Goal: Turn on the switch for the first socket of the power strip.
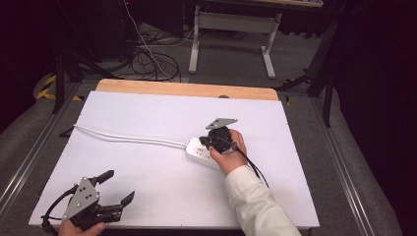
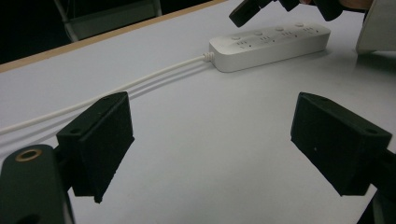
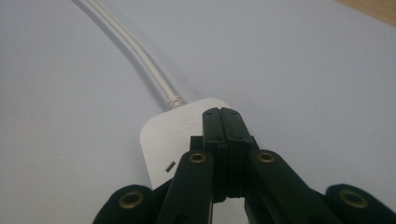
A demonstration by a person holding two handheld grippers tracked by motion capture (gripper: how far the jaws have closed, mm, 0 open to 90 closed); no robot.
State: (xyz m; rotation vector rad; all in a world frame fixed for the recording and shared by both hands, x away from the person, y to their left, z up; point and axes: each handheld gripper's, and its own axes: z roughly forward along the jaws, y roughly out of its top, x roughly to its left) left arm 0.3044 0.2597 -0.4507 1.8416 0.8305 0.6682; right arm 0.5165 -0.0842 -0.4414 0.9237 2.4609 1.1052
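Note:
A white power strip (image 1: 196, 150) lies flat near the middle of the white table top (image 1: 147, 113). Its white cable (image 1: 128, 137) runs off to the left. My right gripper (image 1: 205, 142) is held by a hand just above the strip. In the right gripper view its jaws (image 3: 222, 114) are shut together with nothing between them, tips over the cable end of the power strip (image 3: 163, 140). My left gripper (image 1: 121, 185) rests near the front left corner, jaws wide open and empty. From the left gripper (image 2: 215, 140) the power strip (image 2: 271, 44) lies farther off, sockets up.
The table's far edge is a bare wooden strip (image 1: 187, 89). Beyond it on the floor stand white desk legs (image 1: 268, 54) and a tangle of cables (image 1: 147, 64). Metal rails (image 1: 29, 152) run along both sides of the table.

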